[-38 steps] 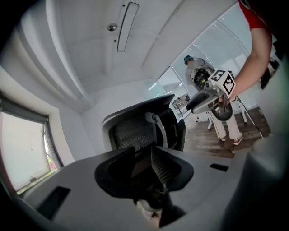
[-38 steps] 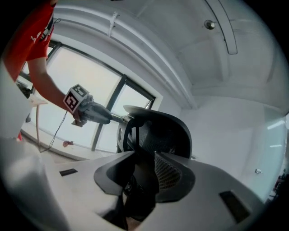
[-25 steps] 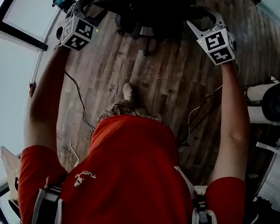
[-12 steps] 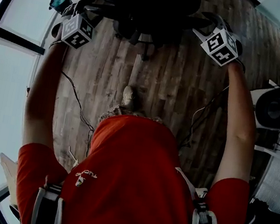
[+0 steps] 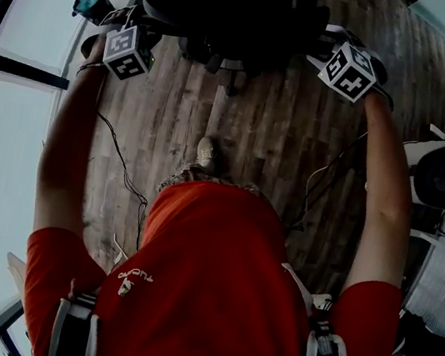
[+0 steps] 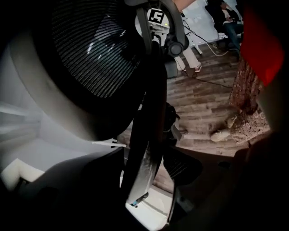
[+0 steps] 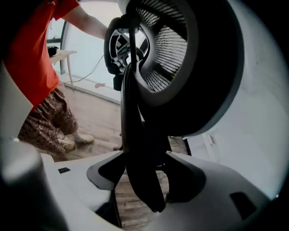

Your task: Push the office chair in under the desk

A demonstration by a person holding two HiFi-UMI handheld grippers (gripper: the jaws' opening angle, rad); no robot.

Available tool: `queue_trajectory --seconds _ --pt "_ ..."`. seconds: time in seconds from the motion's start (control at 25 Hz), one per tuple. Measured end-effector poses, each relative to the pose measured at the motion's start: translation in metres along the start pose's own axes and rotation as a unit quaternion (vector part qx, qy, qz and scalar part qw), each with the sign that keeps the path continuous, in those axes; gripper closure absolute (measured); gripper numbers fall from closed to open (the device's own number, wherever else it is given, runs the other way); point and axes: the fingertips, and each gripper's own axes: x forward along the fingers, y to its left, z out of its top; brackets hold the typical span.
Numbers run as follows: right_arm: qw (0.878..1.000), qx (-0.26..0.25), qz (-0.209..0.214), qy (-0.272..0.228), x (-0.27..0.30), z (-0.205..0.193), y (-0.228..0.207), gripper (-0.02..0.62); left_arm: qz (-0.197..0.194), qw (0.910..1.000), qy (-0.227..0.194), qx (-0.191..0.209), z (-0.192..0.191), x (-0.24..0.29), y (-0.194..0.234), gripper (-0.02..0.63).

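Chair [image 5: 234,6]: left claw [image 6: 149,162] and right claw [image 7: 146,173], just spread wide, straddle its back unpinched; next, probably a steady shove under the table.

The floor [image 5: 273,131] was made of brown wooden boards. The office chair [image 5: 233,14] stood on it on its dark legs and wheels. A light shoe [image 5: 206,152] stood on the boards a little way from the chair, on the person's side. A thin black cable [image 5: 123,158] lay on the floor to the left of the chair. Another cable [image 5: 314,178] lay to the right of it.
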Motion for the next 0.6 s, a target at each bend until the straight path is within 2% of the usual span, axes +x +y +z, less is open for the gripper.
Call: queue_trajectory --seconds 0.2,0.32,0.36,0.44,0.48,0.6 --pt "0.999 -0.017 0.030 0.023 0.023 -0.007 0.007 0.328 -0.023 0.9988 -0.007 0.042 0.004 0.022 -0.006 0.342" --pt "0.999 -0.026 0.028 0.019 0.028 -0.008 0.006 0.334 -0.020 0.9980 -0.014 0.059 0.007 0.029 -0.006 0.383" --pt "0.999 -0.029 0.025 0.015 0.028 -0.007 0.004 0.342 -0.013 0.9978 -0.018 0.063 0.008 0.031 -0.004 0.420" --pt "0.999 -0.039 0.015 0.009 0.030 -0.008 0.001 0.394 -0.003 0.9974 -0.025 0.068 0.010 0.032 0.001 0.490" --pt "0.999 -0.045 0.010 0.007 0.031 -0.008 0.000 0.431 -0.002 0.9972 -0.027 0.070 0.011 0.033 0.002 0.495" --pt "0.998 -0.061 0.002 0.002 0.030 -0.008 -0.002 0.448 -0.001 0.9966 -0.032 0.076 0.013 0.034 0.004 0.503"
